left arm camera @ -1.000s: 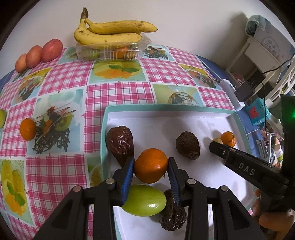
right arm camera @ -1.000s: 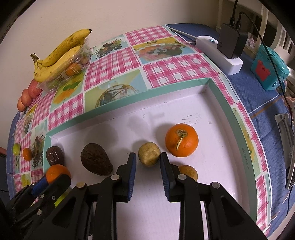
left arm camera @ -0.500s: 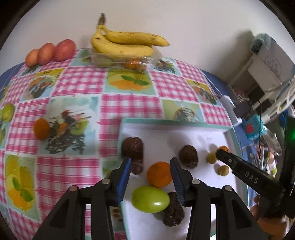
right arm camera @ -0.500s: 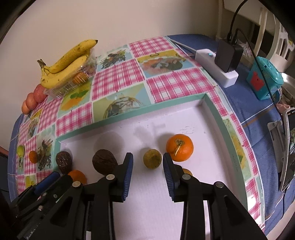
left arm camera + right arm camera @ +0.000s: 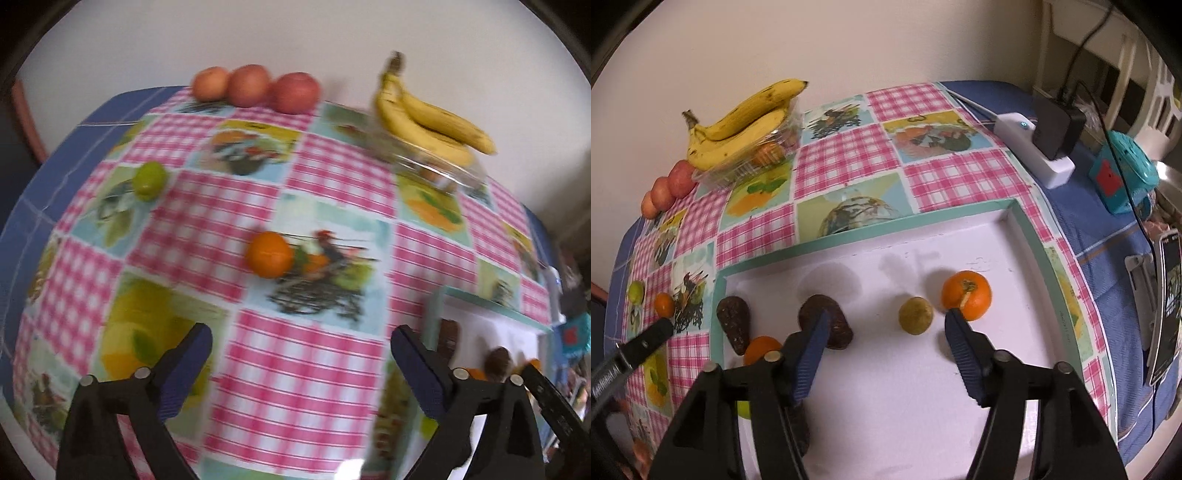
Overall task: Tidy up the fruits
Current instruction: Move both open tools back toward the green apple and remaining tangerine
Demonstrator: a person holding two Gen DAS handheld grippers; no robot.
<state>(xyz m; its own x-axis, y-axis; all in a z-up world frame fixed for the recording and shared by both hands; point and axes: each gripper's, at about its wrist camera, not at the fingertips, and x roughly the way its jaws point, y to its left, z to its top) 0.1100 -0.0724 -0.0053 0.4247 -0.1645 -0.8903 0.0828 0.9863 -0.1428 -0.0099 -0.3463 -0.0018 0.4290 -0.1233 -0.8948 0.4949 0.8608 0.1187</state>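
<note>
My left gripper is open and empty over the checked tablecloth, facing a loose orange and a green fruit farther left. My right gripper is open and empty above the white tray. In the tray lie an orange with a stem, a small yellow-green fruit, two dark wrinkled fruits and another orange. The left gripper's finger shows at the right wrist view's left edge.
Bananas lie on a clear plastic box at the back, with three red apples to their left by the wall. A white power strip with a black adapter and a teal device sit right of the tray.
My left gripper has opened wide and swung left, off the tray, to the loose orange on the cloth. My right gripper has opened wider and pulled back a little from the tray fruits.
</note>
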